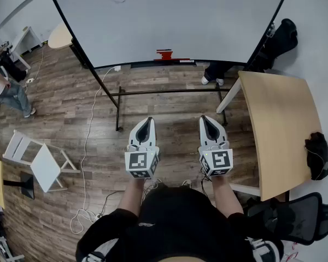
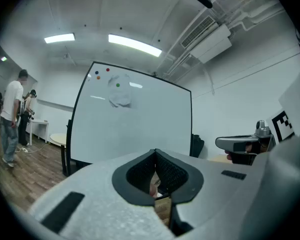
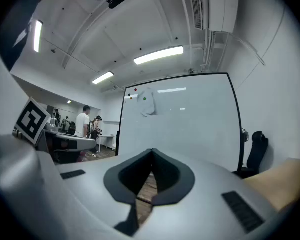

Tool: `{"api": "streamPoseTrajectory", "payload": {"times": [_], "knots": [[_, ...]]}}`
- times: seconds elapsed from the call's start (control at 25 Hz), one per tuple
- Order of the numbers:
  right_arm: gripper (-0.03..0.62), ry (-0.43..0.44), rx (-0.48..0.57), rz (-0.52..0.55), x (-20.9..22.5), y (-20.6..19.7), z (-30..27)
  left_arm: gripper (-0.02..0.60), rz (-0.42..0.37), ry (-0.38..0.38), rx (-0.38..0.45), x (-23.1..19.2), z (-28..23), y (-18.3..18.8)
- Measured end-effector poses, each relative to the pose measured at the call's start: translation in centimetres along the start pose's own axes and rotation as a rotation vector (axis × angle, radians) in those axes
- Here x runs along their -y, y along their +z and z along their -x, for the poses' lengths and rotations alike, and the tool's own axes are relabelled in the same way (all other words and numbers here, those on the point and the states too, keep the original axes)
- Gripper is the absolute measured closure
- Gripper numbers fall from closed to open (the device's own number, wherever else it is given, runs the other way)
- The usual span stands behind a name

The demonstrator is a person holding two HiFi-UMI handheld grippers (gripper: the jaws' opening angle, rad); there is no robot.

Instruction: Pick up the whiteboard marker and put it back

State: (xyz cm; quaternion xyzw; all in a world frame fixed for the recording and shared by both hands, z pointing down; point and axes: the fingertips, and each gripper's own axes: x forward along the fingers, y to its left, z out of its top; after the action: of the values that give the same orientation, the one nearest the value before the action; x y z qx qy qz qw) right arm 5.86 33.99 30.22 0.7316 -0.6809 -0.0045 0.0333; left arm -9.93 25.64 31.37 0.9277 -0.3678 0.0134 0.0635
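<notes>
Black-clad shoulders (image 1: 175, 222) fill the foreground, and from them two forearms reach out to the grippers, held level and side by side. The left gripper (image 1: 147, 120) has its jaws pressed together at the tips with nothing between them; its own view shows only a sliver of floor through the gap lower down. The right gripper (image 1: 208, 119) is the same, jaws together and empty.

Straight ahead of both tools, well apart from them, stands the whiteboard (image 1: 169, 21). On the ledge (image 1: 132, 65) along its lower edge sits a small red thing (image 1: 165, 54), on a line that runs between the two grippers. I take this for the marker, though it is too small to be sure; both gripper views hide the ledge behind the gripper bodies. A wooden table (image 1: 279, 135) lies off to the right of the right gripper.

A marker should be light and stiff, with a smooth round plastic barrel that may roll or slide in a loose pinch. I would close on it across the middle of the barrel, clear of the cap, with the jaws square to its length.
</notes>
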Motion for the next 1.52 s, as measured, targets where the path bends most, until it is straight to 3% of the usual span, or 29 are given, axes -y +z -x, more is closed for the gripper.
{"api": "streamPoseTrajectory", "payload": {"times": [0.64, 0.92, 1.24, 1.52], "knots": [[0.592, -0.033, -0.002, -0.007, -4.8, -1.3, -2.5, 0.575, 0.002, -0.094, -0.020, -3.2, 1.1, -2.0], [0.592, -0.050, -0.037, 0.016, -5.7, -2.6, -3.9, 0.575, 0.026, -0.097, -0.049, -5.7, 0.7, -3.8], [0.592, -0.016, -0.056, 0.043, -4.0, -3.9, -8.1, 0.575, 0.029, -0.086, -0.070, -6.7, -2.9, -4.9], [0.592, 0.023, -0.072, 0.043, -0.1, -5.0, -14.2, 0.575, 0.027, -0.063, -0.086, -7.7, -10.0, -5.1]]}}
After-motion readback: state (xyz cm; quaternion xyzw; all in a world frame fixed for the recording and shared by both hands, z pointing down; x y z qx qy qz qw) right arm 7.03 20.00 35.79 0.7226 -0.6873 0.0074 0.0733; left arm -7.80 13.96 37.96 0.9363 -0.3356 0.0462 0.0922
